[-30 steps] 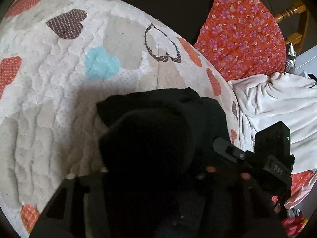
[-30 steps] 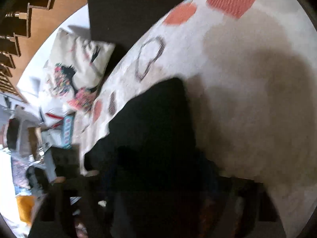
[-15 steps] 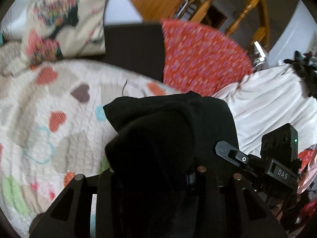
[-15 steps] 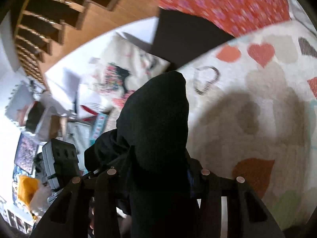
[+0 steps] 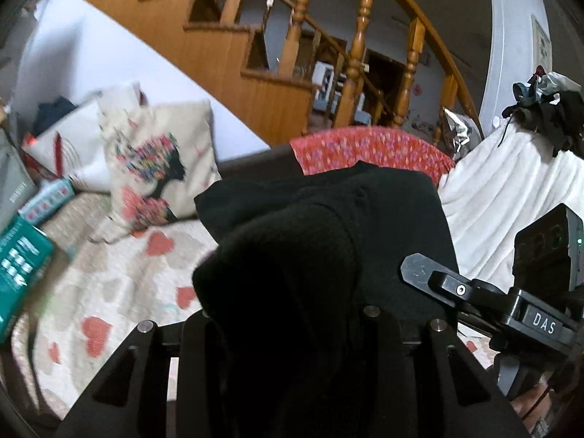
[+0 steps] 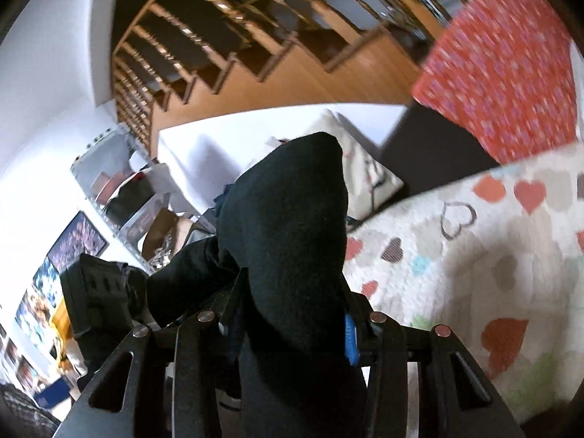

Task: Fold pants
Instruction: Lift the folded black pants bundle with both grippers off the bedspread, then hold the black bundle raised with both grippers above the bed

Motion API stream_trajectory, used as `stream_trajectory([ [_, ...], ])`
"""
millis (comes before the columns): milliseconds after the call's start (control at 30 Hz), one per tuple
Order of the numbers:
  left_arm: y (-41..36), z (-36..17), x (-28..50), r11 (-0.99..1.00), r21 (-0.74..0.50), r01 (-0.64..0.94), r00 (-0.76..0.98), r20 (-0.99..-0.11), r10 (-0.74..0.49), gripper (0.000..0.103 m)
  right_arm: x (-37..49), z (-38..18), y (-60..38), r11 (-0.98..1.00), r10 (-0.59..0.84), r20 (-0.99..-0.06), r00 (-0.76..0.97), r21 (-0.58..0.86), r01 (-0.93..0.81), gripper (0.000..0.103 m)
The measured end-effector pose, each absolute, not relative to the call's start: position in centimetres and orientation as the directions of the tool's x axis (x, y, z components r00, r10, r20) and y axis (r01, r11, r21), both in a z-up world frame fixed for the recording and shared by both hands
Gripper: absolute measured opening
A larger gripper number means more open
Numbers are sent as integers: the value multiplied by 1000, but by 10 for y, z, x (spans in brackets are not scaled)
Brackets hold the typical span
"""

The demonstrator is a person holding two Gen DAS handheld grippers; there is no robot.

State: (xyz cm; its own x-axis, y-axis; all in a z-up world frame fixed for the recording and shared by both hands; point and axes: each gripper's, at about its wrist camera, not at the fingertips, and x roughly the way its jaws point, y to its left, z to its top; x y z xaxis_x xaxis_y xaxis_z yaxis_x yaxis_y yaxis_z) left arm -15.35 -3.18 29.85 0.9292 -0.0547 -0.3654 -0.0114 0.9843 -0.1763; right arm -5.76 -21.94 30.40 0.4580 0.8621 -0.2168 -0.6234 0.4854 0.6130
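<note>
Both grippers pointed up toward the staircase (image 5: 277, 54). The left gripper (image 5: 288, 328) and the right gripper (image 6: 288, 317) each pinched a bunch of the black pants (image 5: 328, 226), held above the heart-patterned quilt (image 6: 474, 255).

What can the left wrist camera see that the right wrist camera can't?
Only the left wrist view shows the white blanket and the teal box. Only the right wrist view shows the wall pictures and cluttered shelves. Both show the black pants pinched in each gripper, the heart quilt, red flowered cloth and wooden staircase.
</note>
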Motion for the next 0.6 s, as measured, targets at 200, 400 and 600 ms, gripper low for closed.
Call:
stream_trajectory([
  [200, -37, 316, -191, 993, -88, -76, 953, -301, 46, 36, -83, 324, -213, 440, 886, -169, 431, 599, -669, 46],
  [400, -36, 321, -203, 990, -33, -137, 956, -268, 123, 36, -91, 330, -202, 412, 901, -153, 405, 590, -694, 46],
  [600, -32, 314, -196, 989, -30, -144, 944, -304, 128, 36, -87, 323, -196, 417, 901, -177, 395, 602, -681, 46],
])
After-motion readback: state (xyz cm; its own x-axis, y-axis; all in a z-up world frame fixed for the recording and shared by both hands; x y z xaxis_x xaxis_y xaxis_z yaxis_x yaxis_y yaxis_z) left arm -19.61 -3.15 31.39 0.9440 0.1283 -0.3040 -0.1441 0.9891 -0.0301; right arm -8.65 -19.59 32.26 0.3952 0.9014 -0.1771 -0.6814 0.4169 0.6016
